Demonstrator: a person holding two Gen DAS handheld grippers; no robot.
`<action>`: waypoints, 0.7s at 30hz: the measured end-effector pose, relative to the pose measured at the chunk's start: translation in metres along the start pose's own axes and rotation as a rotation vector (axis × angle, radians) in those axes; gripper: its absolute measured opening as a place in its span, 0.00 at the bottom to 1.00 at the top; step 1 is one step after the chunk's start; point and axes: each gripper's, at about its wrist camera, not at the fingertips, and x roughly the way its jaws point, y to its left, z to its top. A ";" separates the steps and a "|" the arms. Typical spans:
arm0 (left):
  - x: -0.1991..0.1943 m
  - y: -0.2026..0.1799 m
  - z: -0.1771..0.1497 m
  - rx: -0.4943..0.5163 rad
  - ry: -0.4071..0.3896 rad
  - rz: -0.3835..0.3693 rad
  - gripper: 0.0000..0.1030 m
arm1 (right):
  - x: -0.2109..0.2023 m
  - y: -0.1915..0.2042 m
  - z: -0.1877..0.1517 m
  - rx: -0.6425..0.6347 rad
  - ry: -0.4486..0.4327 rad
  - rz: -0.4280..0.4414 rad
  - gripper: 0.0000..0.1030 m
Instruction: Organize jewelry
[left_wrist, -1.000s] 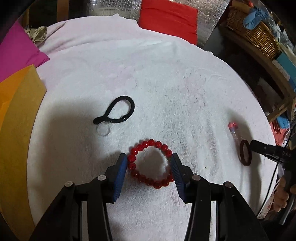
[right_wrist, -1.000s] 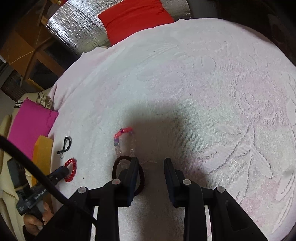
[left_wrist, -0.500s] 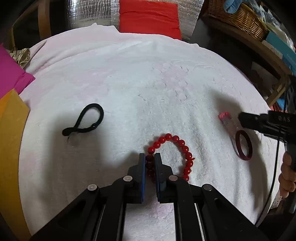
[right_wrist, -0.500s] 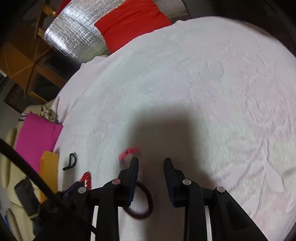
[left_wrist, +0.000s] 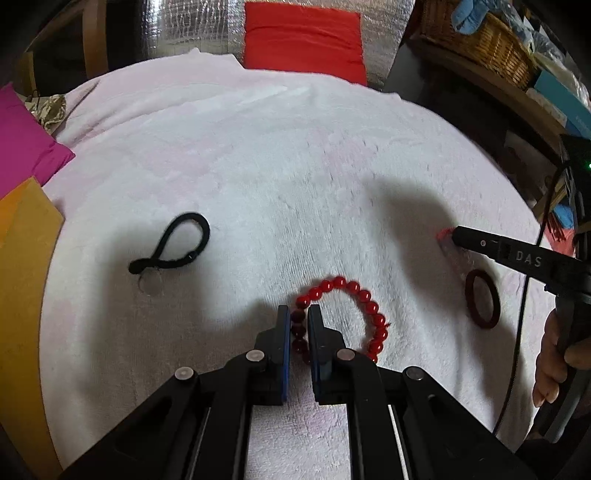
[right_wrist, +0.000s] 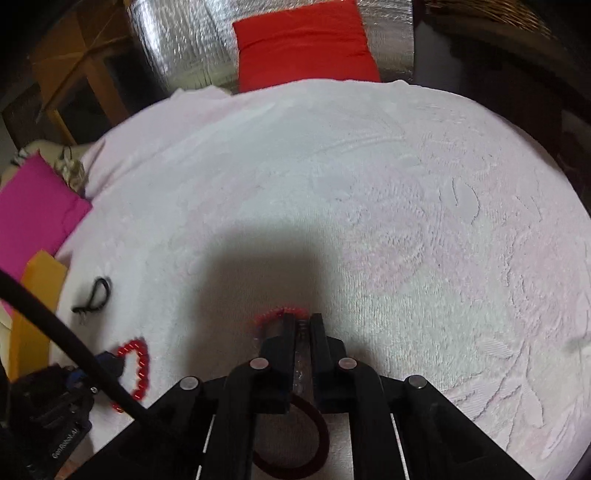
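On the white towel (left_wrist: 295, 177), my left gripper (left_wrist: 298, 314) is shut on the left side of a red bead bracelet (left_wrist: 364, 299), which still lies on the cloth. It also shows in the right wrist view (right_wrist: 138, 365). My right gripper (right_wrist: 303, 323) is shut on a clear and pink bead bracelet (right_wrist: 275, 315), mostly hidden between the fingers; in the left wrist view its tip (left_wrist: 461, 236) sits over that bracelet (left_wrist: 445, 234). A dark maroon hair tie (left_wrist: 481, 298) lies just beneath it, also seen under the right fingers (right_wrist: 295, 443).
A black hair tie with a clear ring (left_wrist: 173, 245) lies at left, also visible in the right wrist view (right_wrist: 94, 295). A yellow board (left_wrist: 22, 280) and magenta cushion (left_wrist: 22, 140) border the left edge. A red cushion (left_wrist: 303, 40) lies beyond. A wicker basket (left_wrist: 487, 40) stands far right.
My left gripper shut on the red bracelet's left side. My right gripper moved forward past the maroon tie and shut on the clear and pink bracelet.
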 end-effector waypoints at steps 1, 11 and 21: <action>-0.002 0.001 0.001 -0.004 -0.009 -0.003 0.09 | -0.004 -0.003 0.002 0.023 -0.018 0.030 0.08; -0.014 0.008 0.006 -0.030 -0.057 -0.001 0.09 | -0.051 -0.034 0.015 0.205 -0.212 0.340 0.08; -0.026 0.025 0.013 -0.066 -0.090 -0.047 0.09 | -0.065 -0.029 0.007 0.202 -0.241 0.373 0.08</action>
